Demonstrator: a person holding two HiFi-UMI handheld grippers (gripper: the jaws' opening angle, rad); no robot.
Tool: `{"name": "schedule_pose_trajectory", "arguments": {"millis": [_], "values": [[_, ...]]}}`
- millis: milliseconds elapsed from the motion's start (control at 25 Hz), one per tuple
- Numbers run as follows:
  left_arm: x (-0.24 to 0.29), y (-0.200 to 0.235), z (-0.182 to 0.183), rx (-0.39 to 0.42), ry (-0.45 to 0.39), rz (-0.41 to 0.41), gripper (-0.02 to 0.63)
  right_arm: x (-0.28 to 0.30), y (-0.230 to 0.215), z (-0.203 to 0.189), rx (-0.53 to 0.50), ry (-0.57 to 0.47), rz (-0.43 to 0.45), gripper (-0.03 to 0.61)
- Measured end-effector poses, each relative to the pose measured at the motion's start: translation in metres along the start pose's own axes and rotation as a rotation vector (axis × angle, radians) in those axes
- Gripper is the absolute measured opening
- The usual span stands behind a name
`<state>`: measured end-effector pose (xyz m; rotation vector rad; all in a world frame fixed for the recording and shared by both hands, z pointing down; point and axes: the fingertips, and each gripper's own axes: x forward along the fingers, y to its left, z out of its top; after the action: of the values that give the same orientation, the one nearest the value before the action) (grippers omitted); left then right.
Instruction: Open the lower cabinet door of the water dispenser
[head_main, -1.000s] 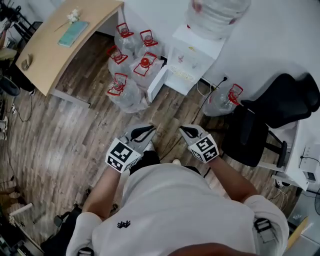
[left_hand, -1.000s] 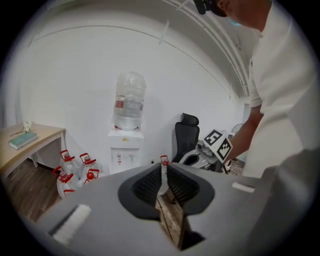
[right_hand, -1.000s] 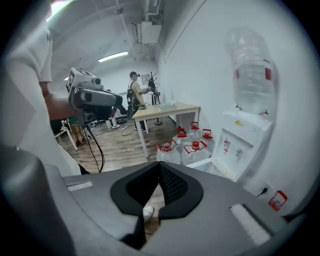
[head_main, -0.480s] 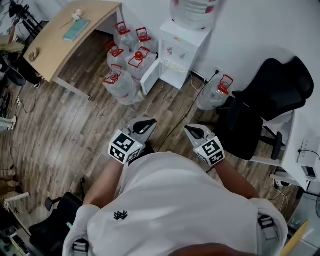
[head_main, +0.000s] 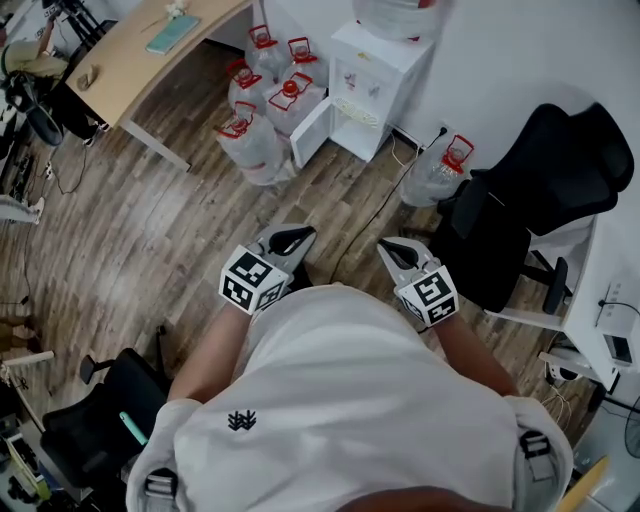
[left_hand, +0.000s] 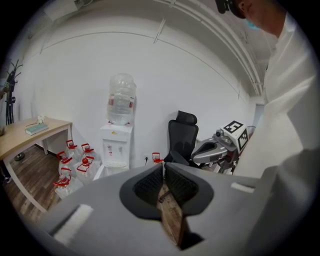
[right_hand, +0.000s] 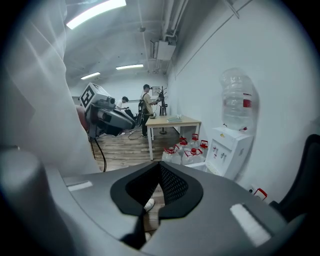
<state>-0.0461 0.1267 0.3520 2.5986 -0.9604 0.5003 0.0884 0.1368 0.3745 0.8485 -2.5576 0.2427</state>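
Note:
The white water dispenser (head_main: 375, 70) stands against the wall at the top of the head view, with a clear bottle on top. Its lower cabinet door (head_main: 312, 130) is swung out to the left, away from the cabinet. Both grippers hang close to my chest, well short of the dispenser. My left gripper (head_main: 306, 235) is shut with nothing between its jaws. My right gripper (head_main: 384, 246) is shut and empty too. The dispenser (left_hand: 116, 145) shows far ahead in the left gripper view, and the dispenser (right_hand: 227, 150) at the right in the right gripper view.
Several water jugs with red caps (head_main: 262, 110) stand left of the dispenser, one more jug (head_main: 440, 170) to its right. A black office chair (head_main: 540, 200) is at the right, a wooden desk (head_main: 130, 60) at upper left. A black cable (head_main: 370, 220) runs across the floor.
I have drawn back from the dispenser, which now sits farther off in the head view. Both grippers came along, still shut and empty. The cabinet door stays swung out.

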Motion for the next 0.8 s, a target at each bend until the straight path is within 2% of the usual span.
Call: {"name": "schedule_pose_trajectory", "arguments": {"millis": [360, 800], "values": [[-0.008, -0.019, -0.011, -0.016, 0.014, 0.028, 0.072, -0.012, 0.016, -0.003, 0.006, -0.027, 0.027, 0.001], [-0.004, -0.028, -0.01, -0.003, 0.009, 0.007, 0.071, -0.016, 0.019, -0.003, -0.012, -0.03, 0.015, 0.002]]}}
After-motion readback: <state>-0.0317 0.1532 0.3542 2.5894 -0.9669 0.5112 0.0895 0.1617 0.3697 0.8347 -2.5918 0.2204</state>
